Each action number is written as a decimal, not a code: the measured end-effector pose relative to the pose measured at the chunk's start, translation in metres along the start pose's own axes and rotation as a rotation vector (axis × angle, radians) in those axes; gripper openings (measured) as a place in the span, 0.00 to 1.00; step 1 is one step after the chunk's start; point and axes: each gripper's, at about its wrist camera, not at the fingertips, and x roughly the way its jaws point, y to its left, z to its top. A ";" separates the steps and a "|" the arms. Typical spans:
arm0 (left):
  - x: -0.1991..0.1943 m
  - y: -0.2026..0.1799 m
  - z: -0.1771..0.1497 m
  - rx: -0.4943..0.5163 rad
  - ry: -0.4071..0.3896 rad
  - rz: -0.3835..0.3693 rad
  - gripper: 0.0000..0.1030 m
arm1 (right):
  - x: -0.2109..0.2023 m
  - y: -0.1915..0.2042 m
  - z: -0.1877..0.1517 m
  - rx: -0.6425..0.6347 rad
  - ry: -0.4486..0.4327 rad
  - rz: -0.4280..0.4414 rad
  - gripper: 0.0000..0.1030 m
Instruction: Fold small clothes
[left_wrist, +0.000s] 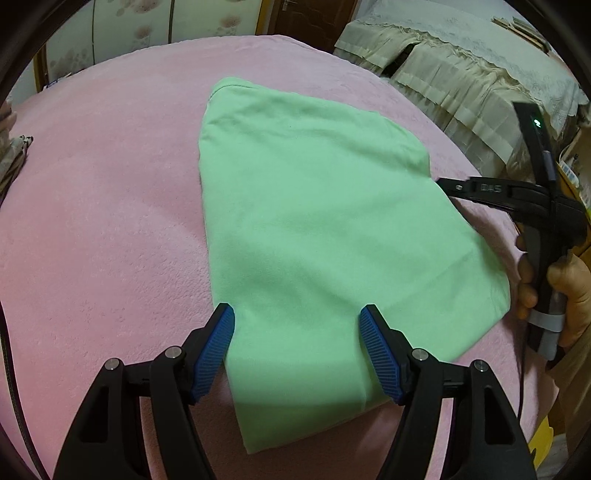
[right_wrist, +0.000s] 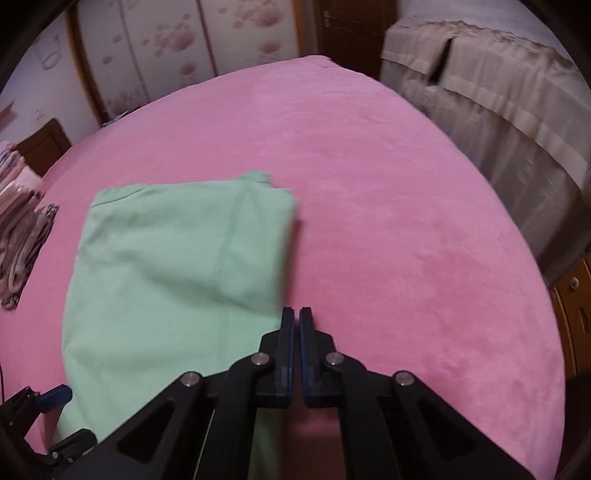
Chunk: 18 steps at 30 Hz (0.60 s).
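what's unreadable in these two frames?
- Green garment near end: left wrist view, under the open left gripper.
- Garment's right edge: right wrist view, motion-blurred.
- Whether the shut right gripper pinches cloth: not clear.
- Clothes pile: cut by left edge.

The right claw (right_wrist: 297, 314) is pinched shut with nothing in it, hovering right by the edge of the folded green garment (right_wrist: 177, 273) on the pink bed (right_wrist: 406, 221), left claw (right_wrist: 55, 424) poking in bottom-left.
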 end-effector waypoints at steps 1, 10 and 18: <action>-0.003 0.002 -0.001 -0.008 0.001 -0.009 0.67 | -0.005 -0.007 -0.002 0.023 0.004 0.025 0.01; -0.037 0.033 -0.017 -0.110 -0.001 -0.073 0.67 | -0.066 -0.020 -0.036 0.088 0.020 0.205 0.32; -0.042 0.066 -0.014 -0.200 -0.009 -0.149 0.67 | -0.062 -0.023 -0.054 0.104 0.096 0.289 0.47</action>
